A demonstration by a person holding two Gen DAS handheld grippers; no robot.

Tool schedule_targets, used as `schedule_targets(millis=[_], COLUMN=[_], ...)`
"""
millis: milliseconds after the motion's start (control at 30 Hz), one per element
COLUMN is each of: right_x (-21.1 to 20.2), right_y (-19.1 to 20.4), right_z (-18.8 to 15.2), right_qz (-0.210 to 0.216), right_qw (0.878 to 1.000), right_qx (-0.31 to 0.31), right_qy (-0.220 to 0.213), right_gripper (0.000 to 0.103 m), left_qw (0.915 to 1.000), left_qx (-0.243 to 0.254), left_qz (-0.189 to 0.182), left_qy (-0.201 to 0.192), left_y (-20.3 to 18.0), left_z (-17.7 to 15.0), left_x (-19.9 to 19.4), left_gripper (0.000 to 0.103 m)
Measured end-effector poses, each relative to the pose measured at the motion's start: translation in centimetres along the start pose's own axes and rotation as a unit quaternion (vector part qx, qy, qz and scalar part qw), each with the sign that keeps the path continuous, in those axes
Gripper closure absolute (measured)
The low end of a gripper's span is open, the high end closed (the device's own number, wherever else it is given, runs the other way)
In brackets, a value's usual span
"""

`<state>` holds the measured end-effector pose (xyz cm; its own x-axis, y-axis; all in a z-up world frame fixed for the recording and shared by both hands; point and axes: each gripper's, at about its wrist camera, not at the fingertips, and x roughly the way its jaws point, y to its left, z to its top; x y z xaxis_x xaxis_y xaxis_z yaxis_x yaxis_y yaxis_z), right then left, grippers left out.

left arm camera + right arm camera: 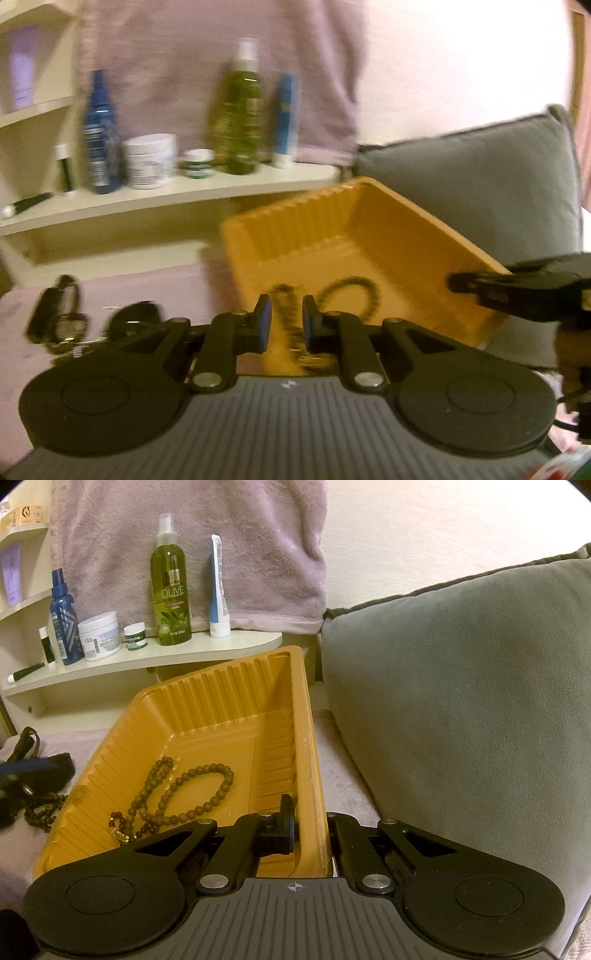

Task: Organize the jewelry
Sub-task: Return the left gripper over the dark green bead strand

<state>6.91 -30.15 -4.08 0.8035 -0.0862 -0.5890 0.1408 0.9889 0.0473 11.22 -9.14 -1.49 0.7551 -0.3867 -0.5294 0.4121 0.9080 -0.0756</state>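
While the right wrist view shows the right gripper (308, 827) fingers clamped on the orange tray (221, 716) wall w/ brown beads (192, 794) inside, only the left view shows a watch (59, 321) on the bed; left gripper (287, 325) fingers narrow, beads strand btwn them, contact unclear.

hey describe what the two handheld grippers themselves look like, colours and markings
Both the left gripper and right gripper are matte black linkages with silver pivot screws, round black discs either side, blue finger pads, and a grey ribbed body bearing a small white mark.
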Motion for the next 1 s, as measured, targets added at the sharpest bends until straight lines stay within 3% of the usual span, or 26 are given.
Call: schedule_targets(millis=[300, 467, 767, 1000], right_x=[0.1, 0.1, 0.2, 0.3], right_y=[-0.1, -0.1, -0.1, -0.1], right_z=[0.0, 0.0, 0.0, -0.1], right_qz=[0.000, 0.000, -0.001, -0.002], right_qw=[1.000, 1.000, 1.000, 1.000], right_qx=[-0.001, -0.001, -0.004, -0.005], right_qy=[0.000, 0.001, 0.001, 0.001], right_gripper=[0.100, 0.100, 0.100, 0.100], left_qw=[0.9928, 0.9879, 0.9861, 0.9849], left_qx=[-0.047, -0.048, -0.032, -0.036], left_qz=[0.111, 0.146, 0.150, 0.153], left_qy=[0.000, 0.022, 0.063, 0.072], left_y=[7.3, 9.5, 10.4, 10.7], left_z=[-1.4, -3.2, -6.0, -6.7], left_x=[-1.4, -1.6, -0.2, 0.9], left_gripper=[0.088, 0.088, 0.088, 0.088])
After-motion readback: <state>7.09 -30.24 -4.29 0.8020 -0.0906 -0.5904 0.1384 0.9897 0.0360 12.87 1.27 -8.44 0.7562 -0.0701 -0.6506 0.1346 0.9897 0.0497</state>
